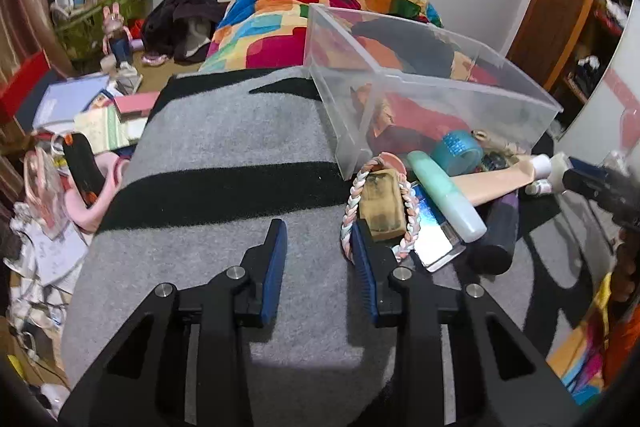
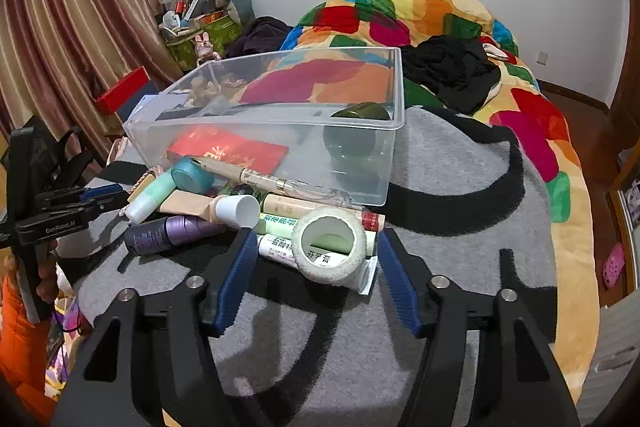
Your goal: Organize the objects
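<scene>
A clear plastic bin (image 2: 276,123) (image 1: 460,87) stands on a grey and black blanket (image 1: 224,147) and holds a red envelope (image 2: 228,149) and a dark green jar (image 2: 352,143). A pile of toiletries lies in front of it: a mint tube (image 1: 444,195), a purple bottle (image 2: 172,231), a teal tape roll (image 2: 192,175), a braided cord around a tan block (image 1: 380,203). My left gripper (image 1: 320,239) is open and empty beside the cord. My right gripper (image 2: 316,251) is open around a white tape roll (image 2: 330,251), not touching it.
A colourful quilt (image 2: 440,19) with black clothing (image 2: 448,71) lies behind the bin. Books and clutter (image 1: 88,115) cover the floor at left. A green basket (image 2: 200,31) stands by the curtain. The left gripper shows in the right wrist view (image 2: 60,211).
</scene>
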Demonstrator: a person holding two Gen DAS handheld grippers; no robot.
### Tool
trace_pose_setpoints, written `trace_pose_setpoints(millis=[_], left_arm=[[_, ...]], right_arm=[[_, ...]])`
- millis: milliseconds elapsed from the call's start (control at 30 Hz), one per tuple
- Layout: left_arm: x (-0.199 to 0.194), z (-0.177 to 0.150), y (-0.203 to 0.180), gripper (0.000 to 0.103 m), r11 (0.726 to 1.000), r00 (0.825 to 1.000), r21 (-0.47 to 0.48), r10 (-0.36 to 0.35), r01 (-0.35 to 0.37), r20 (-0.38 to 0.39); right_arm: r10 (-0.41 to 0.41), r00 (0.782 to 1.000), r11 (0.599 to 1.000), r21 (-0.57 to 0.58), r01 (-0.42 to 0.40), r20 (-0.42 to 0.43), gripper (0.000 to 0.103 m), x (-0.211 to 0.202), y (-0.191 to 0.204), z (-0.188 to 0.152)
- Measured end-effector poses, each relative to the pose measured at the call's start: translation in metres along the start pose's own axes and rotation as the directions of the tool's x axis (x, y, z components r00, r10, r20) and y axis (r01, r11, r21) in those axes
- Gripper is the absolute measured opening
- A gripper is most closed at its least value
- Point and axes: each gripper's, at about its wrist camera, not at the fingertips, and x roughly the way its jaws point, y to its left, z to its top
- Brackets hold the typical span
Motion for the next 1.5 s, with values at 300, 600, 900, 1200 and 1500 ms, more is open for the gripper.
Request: trace_pose_setpoints(millis=[300, 600, 900, 1200, 1500], left_arm=[[0.009, 0.002, -0.023, 0.01, 0.991, 0.997, 0.113, 0.069, -0.071, 0.019], [-0.012, -0.002, -0.021, 0.003, 0.994, 0.995, 0.081, 0.071, -0.076, 0.064], [-0.062, 0.016, -0.027, 0.002, 0.998, 0.982, 0.064, 0.012, -0.024, 0.189], [-0.079, 0.028, -0.044, 0.002, 0.995, 0.966, 0.097, -0.051, 0.027, 0.254], [-0.087, 0.054, -0.042, 0.002, 0.996, 0.943, 0.069, -0.068, 0.048, 0.326]], right_arm=[[-0.001, 1.0, 1.0, 0.016, 0.001, -0.018, 0.035, 0.01, -0.003, -0.002], [0.004, 1.0, 1.0, -0.015, -0.004, 0.027, 0.035, -0.007, 0.005, -0.001], [0.029, 0.996, 0.999, -0.023, -0.027, 0.087, 0.035, -0.024, 0.015, 0.01], [0.046, 0.988, 0.999, -0.033, -0.041, 0.145, 0.035, -0.035, 0.023, 0.031], [0.056, 0.979, 0.998, -0.041, -0.049, 0.199, 0.035, -0.036, 0.031, 0.06]])
